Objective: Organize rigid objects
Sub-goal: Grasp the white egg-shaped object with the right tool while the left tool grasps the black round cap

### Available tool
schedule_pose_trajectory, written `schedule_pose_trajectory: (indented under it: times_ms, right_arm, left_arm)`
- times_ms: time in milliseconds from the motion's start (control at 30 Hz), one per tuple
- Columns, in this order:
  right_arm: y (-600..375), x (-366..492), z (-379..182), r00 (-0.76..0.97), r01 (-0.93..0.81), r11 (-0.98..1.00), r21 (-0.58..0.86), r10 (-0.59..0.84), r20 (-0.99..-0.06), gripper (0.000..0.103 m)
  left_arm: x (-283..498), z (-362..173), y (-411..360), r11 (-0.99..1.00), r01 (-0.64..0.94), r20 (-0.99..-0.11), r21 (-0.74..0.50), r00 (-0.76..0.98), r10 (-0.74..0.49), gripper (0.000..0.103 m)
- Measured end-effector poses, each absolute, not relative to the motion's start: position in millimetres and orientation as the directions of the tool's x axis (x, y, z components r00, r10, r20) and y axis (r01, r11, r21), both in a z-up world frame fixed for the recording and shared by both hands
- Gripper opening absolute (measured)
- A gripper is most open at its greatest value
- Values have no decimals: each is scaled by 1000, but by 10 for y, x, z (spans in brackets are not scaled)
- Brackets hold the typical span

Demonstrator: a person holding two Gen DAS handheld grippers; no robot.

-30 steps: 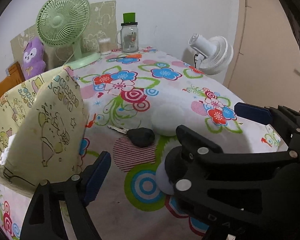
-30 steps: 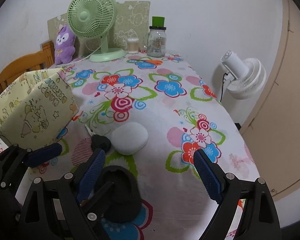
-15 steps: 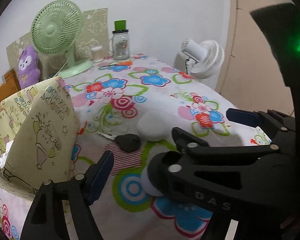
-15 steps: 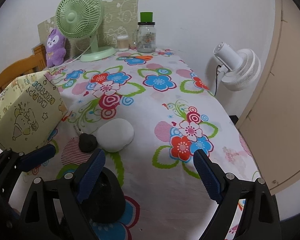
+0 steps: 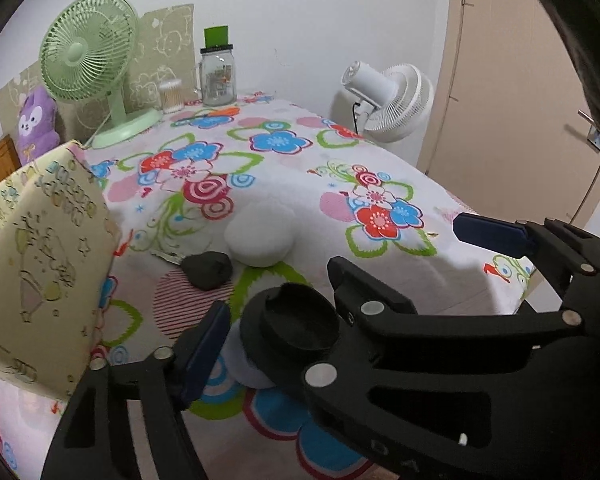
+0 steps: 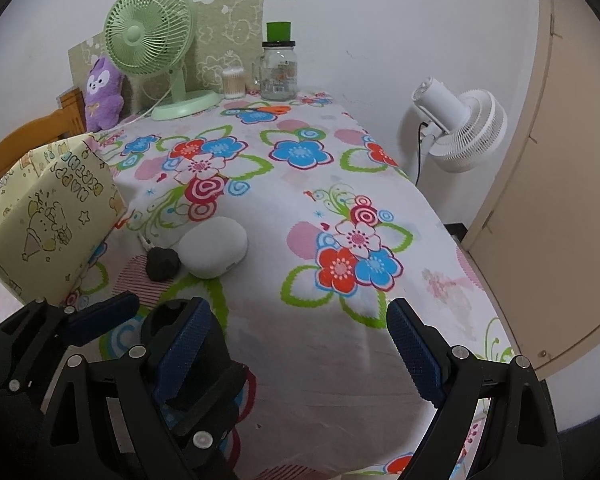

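on the flowered tablecloth (image 5: 284, 184), near its front edge, my left gripper (image 5: 284, 332) is closing around a round black and white object (image 5: 296, 328); it sits between the jaws, and i can't tell if the pads touch it. my right gripper (image 6: 296, 340) stands spread wide, empty. a white puck (image 6: 214, 246) touches a black lump (image 6: 163, 264), beside a yellow box (image 6: 48, 220).

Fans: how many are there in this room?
2. A green desk fan stands at the table's far end beside the purple plush toy; a white fan stands off the table's right edge. Others may be hidden.
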State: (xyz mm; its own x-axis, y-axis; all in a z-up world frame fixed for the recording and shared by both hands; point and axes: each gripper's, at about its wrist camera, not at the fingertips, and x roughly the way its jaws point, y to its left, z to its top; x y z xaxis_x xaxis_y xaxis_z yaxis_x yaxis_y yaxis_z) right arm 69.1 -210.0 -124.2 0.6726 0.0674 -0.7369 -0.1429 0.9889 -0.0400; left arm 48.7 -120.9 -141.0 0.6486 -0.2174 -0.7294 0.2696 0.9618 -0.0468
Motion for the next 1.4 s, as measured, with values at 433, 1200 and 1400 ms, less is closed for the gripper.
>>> schedule_pose_trajectory:
  times_ms: [433,1200,1400]
  right_arm:
    - [-2024,855,-1335,648,-169,985,-17,98,-756,91]
    - [-1621,1364,-1440,611,-302,953,16,206,-764,83]
    - [-1633,1440,-1498,569,-295,953,71,235,-788,64]
  left_arm:
    - [565,-1435,-1098,972,233,-727,-33,661,-183,53]
    - [803,-1422,-719,991,117,-717,-61,686,-125,53]
    - [816,-1421,-725,989,127,-725,-73,674,-140,53]
